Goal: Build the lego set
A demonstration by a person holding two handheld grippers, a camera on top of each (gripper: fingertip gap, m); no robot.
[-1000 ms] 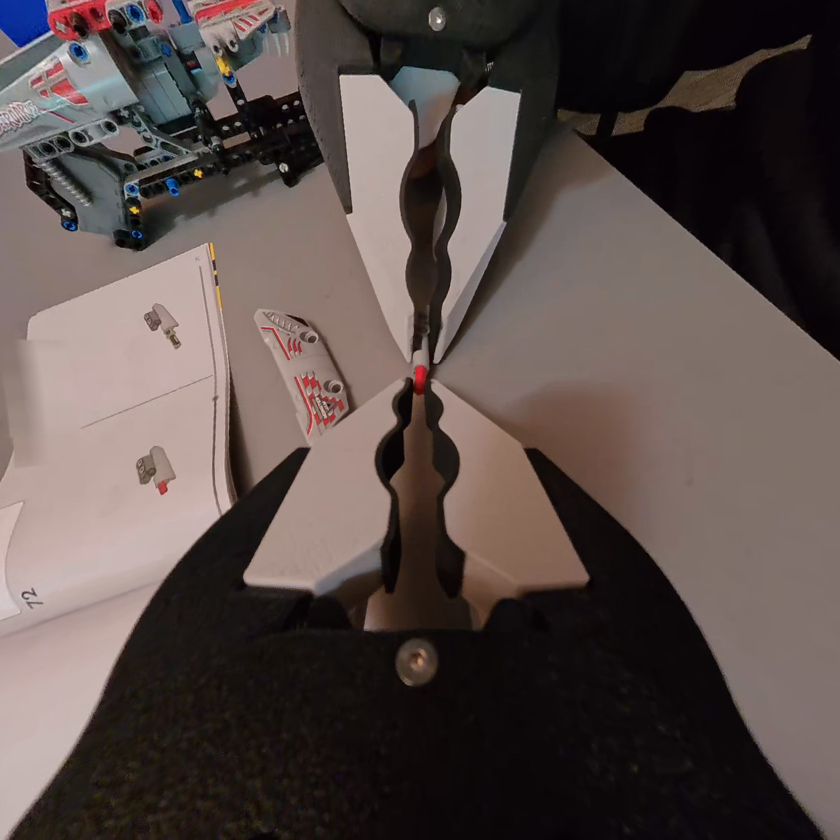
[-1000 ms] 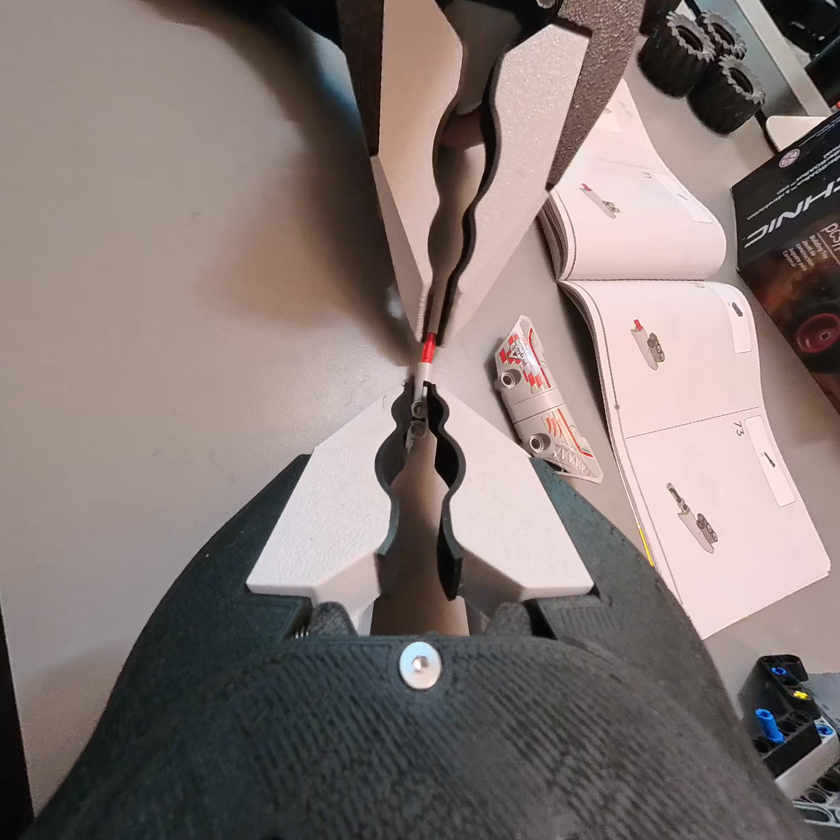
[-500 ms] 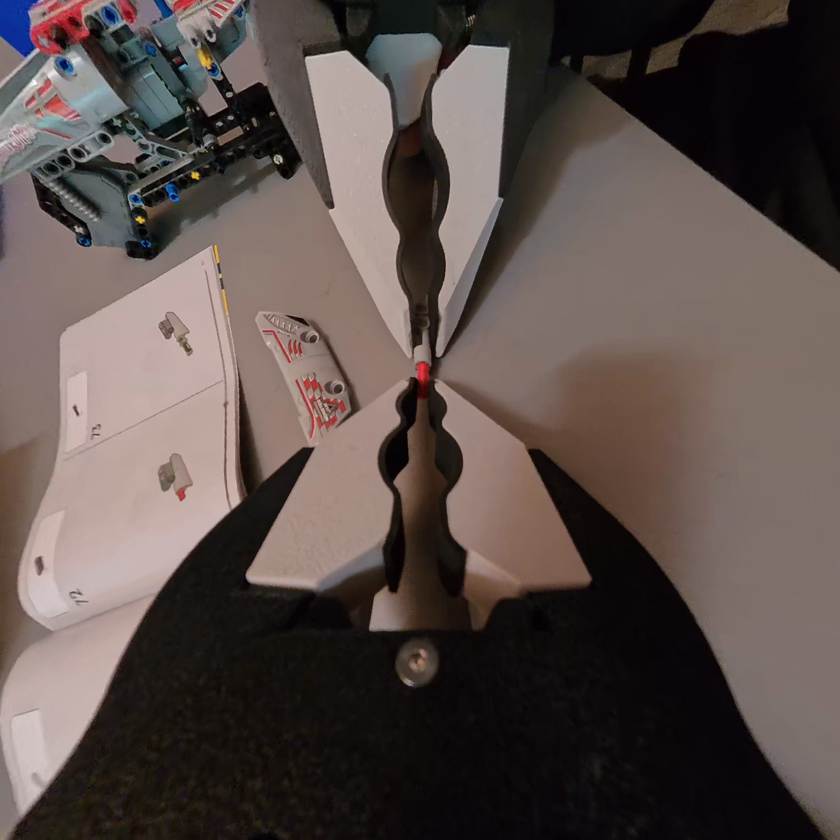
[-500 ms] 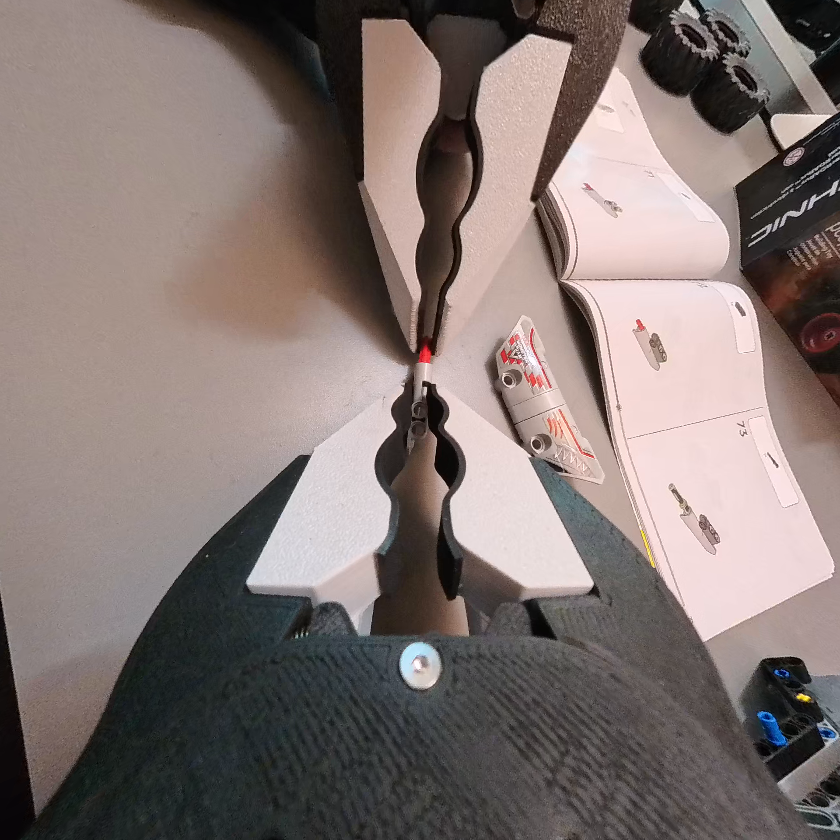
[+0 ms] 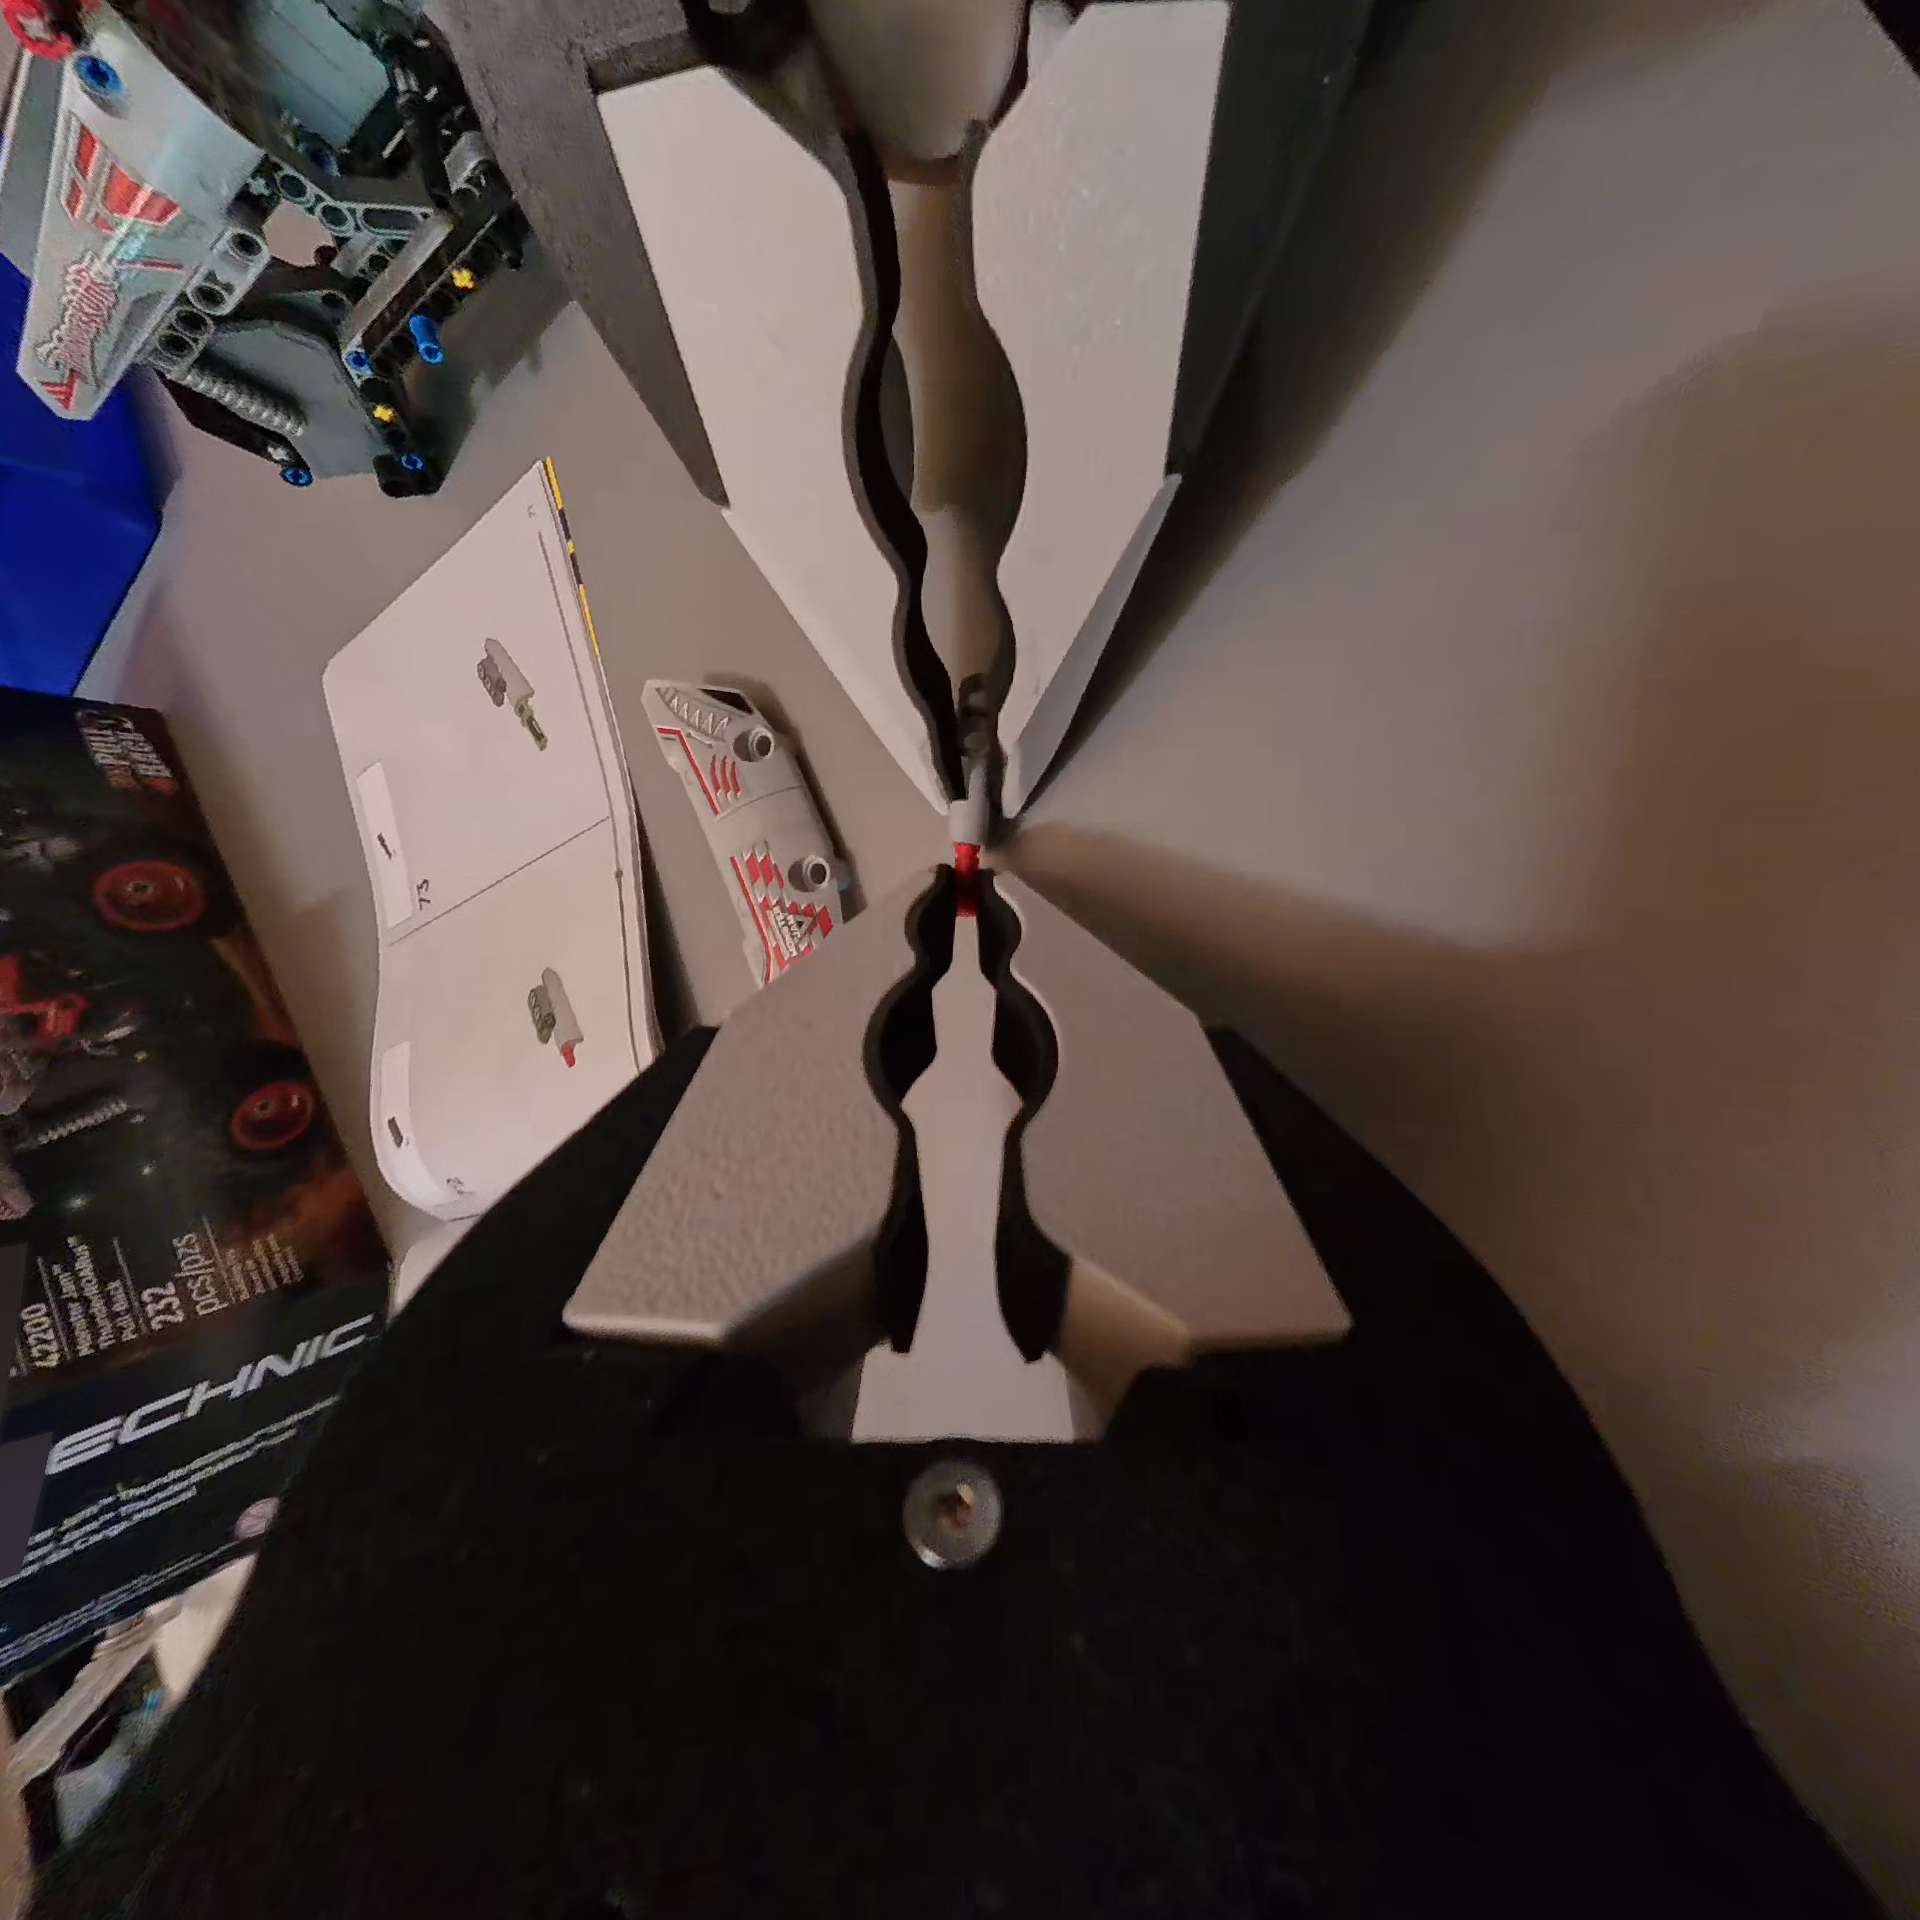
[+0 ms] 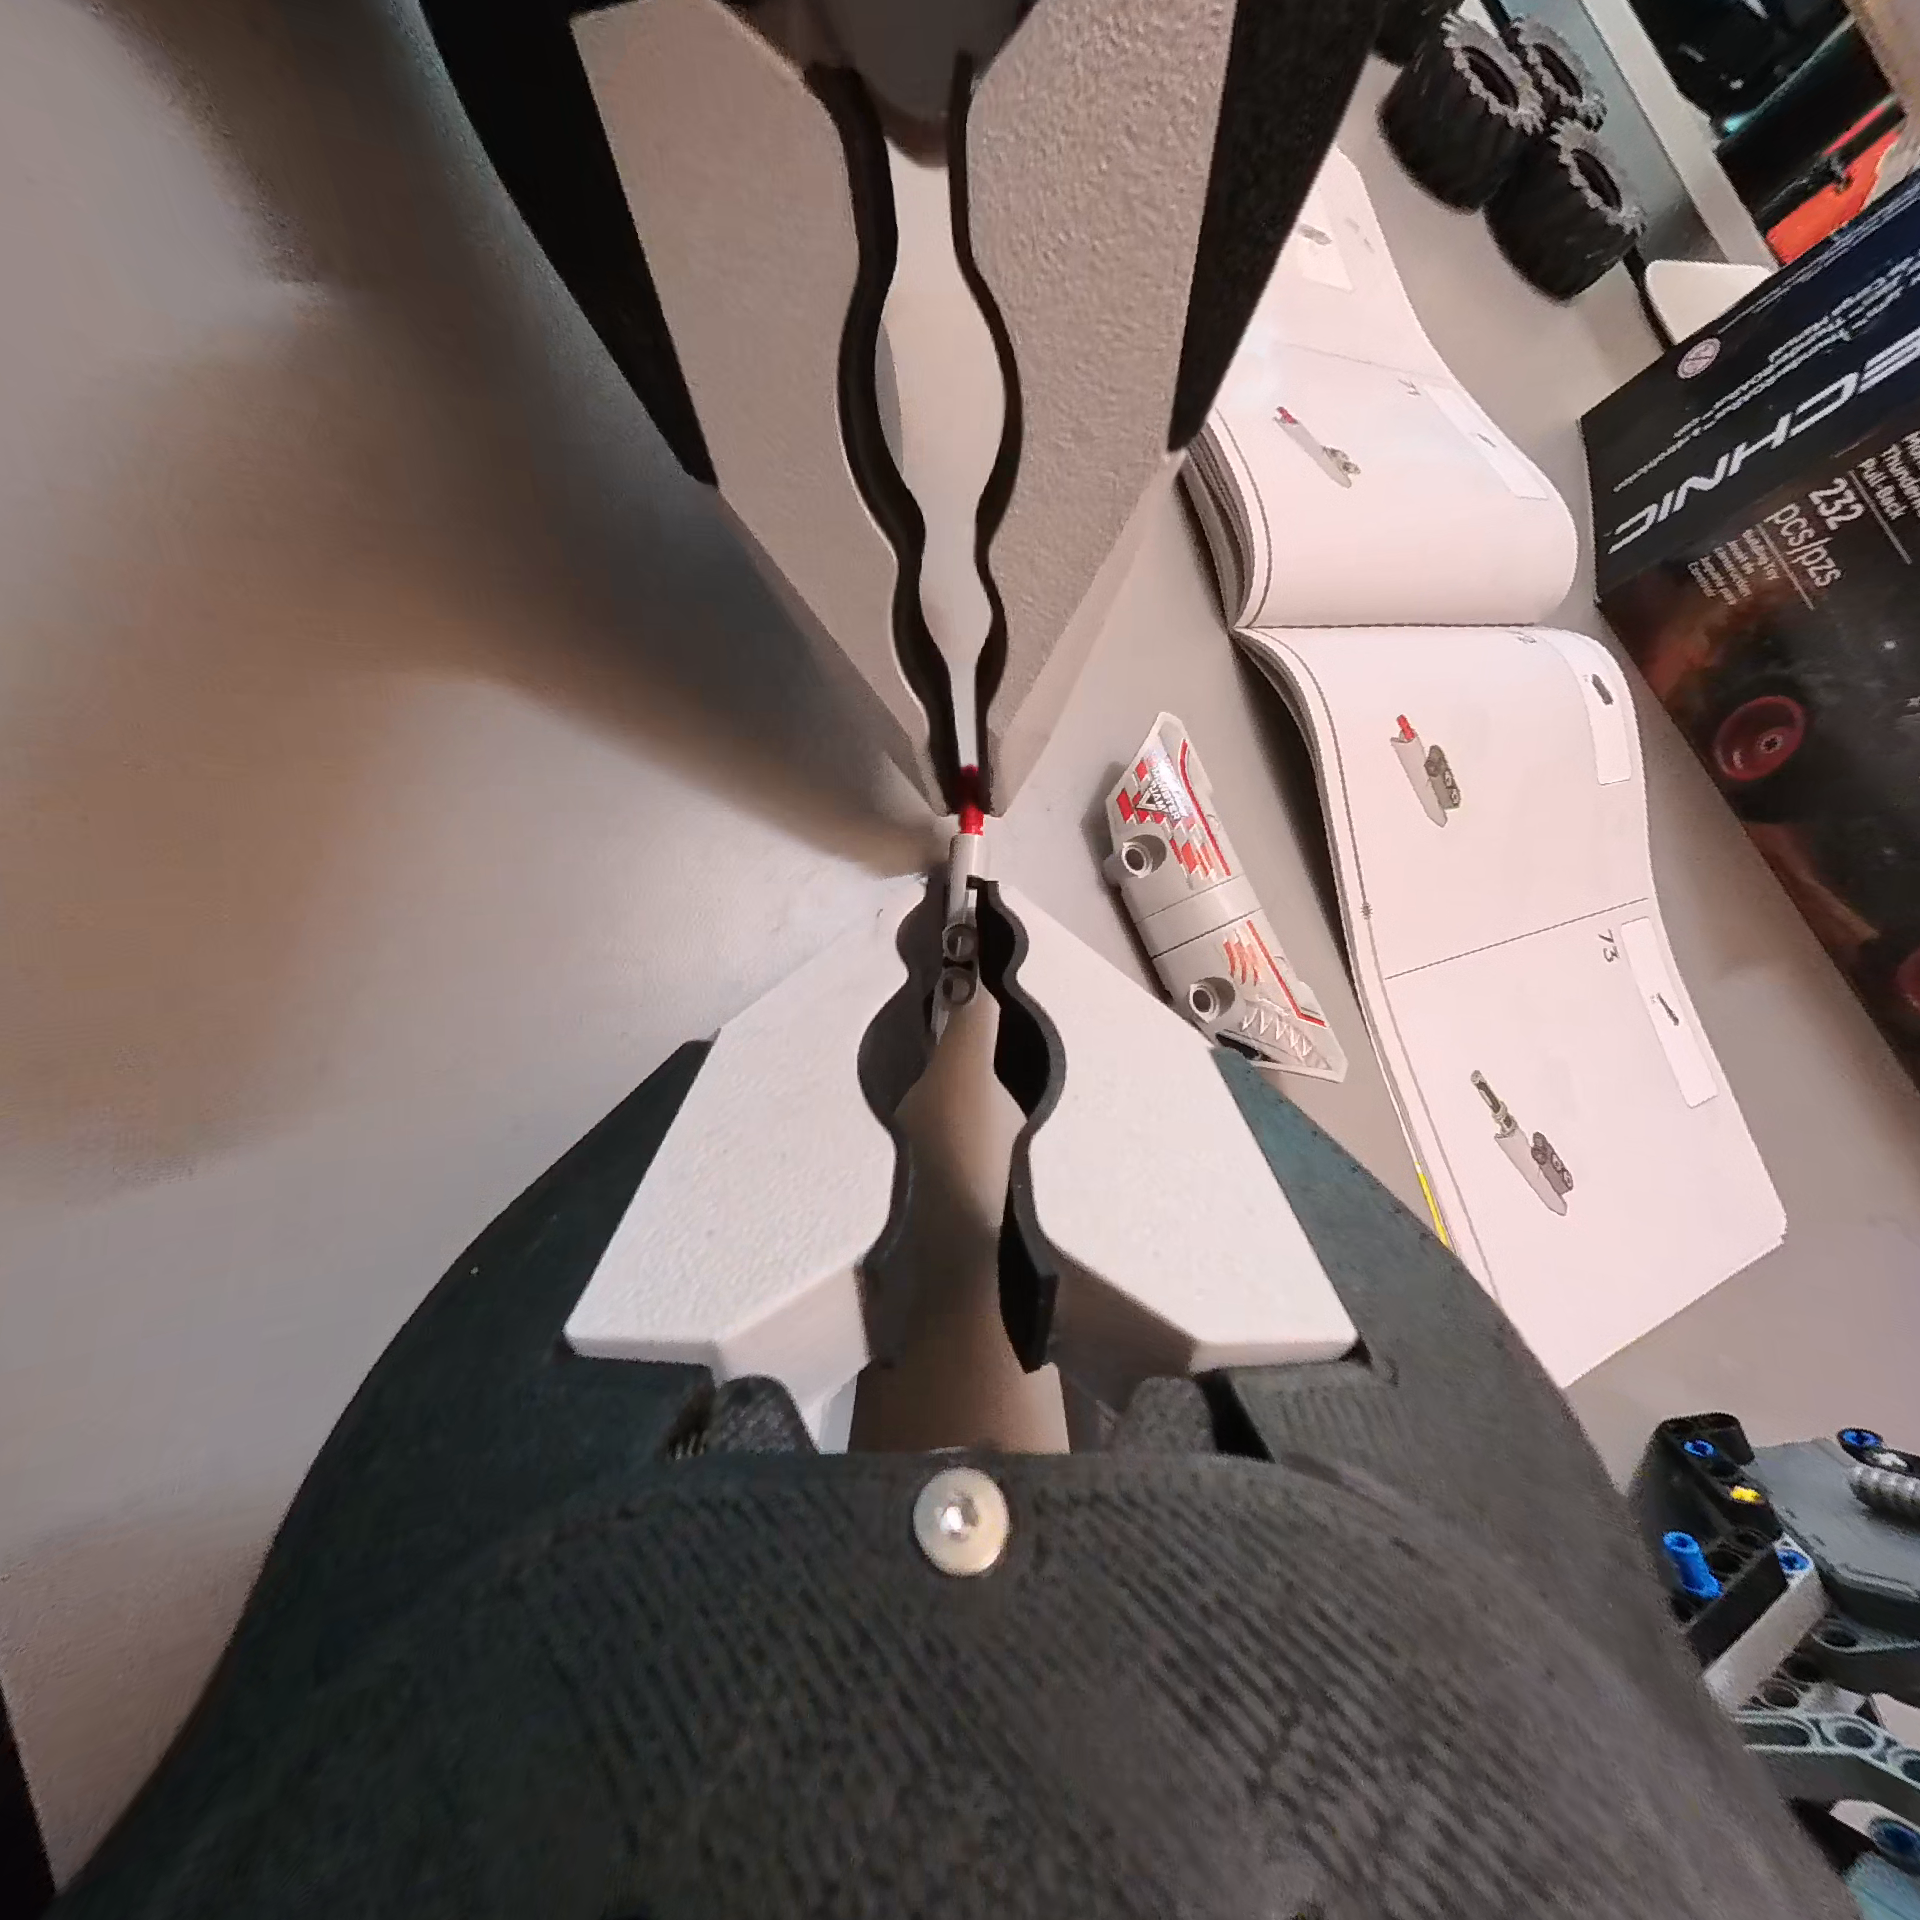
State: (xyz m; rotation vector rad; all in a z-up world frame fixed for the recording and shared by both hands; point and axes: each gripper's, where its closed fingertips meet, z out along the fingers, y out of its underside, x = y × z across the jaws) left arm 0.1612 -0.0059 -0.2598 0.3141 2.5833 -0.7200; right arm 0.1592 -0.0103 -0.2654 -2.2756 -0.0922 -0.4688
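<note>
Beside the booklet (image 6: 1507, 935), both grippers pinch parts.

Left gripper (image 5: 966, 899) pinching red pin (image 5: 967, 871); right gripper (image 5: 971, 790) opposite, tip-to-tip, clamping grey connector (image 5: 966, 821). Printed grey panel (image 5: 753, 826) just left, manual (image 5: 488, 831) beyond.

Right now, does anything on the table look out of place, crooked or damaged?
Nothing stands out. The left claw grips the red axle and the right claw the grey connector, roughly in line, tip to tip. The panel lies flat beside the open manual. No visible damage.
</note>
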